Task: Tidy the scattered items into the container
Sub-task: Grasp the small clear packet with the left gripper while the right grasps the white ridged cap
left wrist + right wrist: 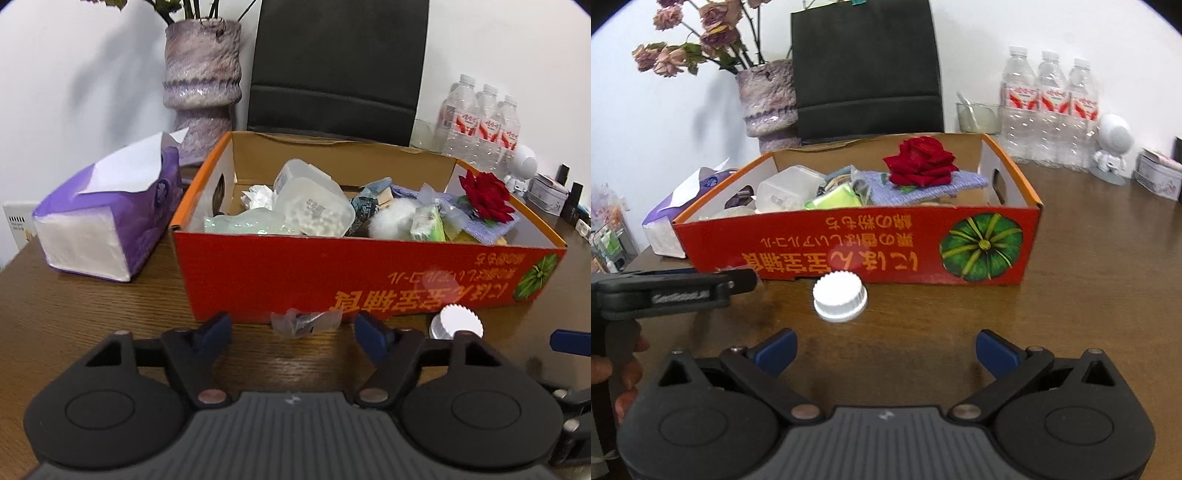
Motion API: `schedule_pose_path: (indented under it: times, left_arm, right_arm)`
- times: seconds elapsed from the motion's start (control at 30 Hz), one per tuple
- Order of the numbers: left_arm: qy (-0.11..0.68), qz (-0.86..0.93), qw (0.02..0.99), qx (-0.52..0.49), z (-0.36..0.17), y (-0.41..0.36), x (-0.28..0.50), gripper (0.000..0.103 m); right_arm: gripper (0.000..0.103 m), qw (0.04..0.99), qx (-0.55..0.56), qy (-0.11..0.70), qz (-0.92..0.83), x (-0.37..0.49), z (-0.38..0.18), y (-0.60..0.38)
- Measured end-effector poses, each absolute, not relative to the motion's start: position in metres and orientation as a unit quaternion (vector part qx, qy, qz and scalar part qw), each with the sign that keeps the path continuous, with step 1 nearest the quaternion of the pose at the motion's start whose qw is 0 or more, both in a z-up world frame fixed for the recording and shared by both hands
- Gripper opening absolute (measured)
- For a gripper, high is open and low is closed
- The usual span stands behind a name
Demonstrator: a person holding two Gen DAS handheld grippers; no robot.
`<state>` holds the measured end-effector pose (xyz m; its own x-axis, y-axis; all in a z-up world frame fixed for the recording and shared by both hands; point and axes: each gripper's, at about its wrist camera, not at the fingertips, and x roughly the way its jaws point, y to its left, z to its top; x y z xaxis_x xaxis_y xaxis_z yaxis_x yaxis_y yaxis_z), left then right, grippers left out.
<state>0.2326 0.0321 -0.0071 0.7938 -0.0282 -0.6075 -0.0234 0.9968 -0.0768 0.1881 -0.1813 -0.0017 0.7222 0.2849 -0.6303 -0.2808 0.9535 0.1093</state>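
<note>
Left wrist view: my left gripper [293, 326] is spread wide at lower centre, holding nothing. A small crumpled clear plastic wrapper [304, 322] lies on the brown wooden table [92, 317] between the fingertips, just before the red-and-orange cardboard box [369, 269]. A white ribbed plastic bottle cap [456, 326] sits lower right.

Right wrist view: my right gripper [885, 350] is also wide open and empty. The cap [840, 298] lies above it, left of centre, near the box [857, 247].

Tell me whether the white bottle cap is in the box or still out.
Out. The white cap sits on the table before the red box, untouched.
</note>
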Motion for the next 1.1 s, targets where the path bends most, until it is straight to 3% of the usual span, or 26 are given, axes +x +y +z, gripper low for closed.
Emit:
schedule_pose_path:
  times: [0.07, 0.13, 0.2, 0.27, 0.87, 1.03, 1.07, 1.1]
  left_arm:
    - [0.322, 0.003, 0.946, -0.041, -0.008, 0.031, 0.235, 0.073]
    - [0.321, 0.006, 0.947, -0.031, -0.009, 0.028, 0.235, 0.059]
    - [0.32, 0.003, 0.947, -0.026, -0.008, 0.028, 0.233, 0.022]
    - [0.321, -0.007, 0.947, -0.028, -0.008, 0.029, 0.23, 0.015]
    - [0.308, -0.048, 0.946, -0.085, 0.006, 0.062, 0.206, 0.015]
    - [0.307, -0.05, 0.946, -0.092, 0.007, 0.074, 0.203, 0.015]
    - [0.307, -0.051, 0.946, -0.093, 0.007, 0.075, 0.202, 0.015]
    - [0.307, -0.053, 0.945, -0.094, 0.007, 0.076, 0.201, 0.015]
  right_arm:
    - [0.103, 0.927, -0.006, 0.338, 0.162, 0.195, -0.002, -0.177]
    - [0.103, 0.924, -0.014, 0.339, 0.174, 0.203, -0.003, -0.173]
    - [0.103, 0.921, -0.018, 0.344, 0.181, 0.21, -0.005, -0.169]
    - [0.103, 0.917, -0.014, 0.352, 0.187, 0.214, -0.007, -0.167]
    - [0.1, 0.925, 0.008, 0.342, 0.167, 0.211, -0.006, -0.153]
    - [0.083, 0.927, 0.014, 0.344, 0.151, 0.216, -0.007, -0.141]
    - [0.076, 0.928, 0.017, 0.343, 0.145, 0.218, -0.006, -0.139]
    - [0.056, 0.929, 0.016, 0.342, 0.139, 0.219, -0.005, -0.136]
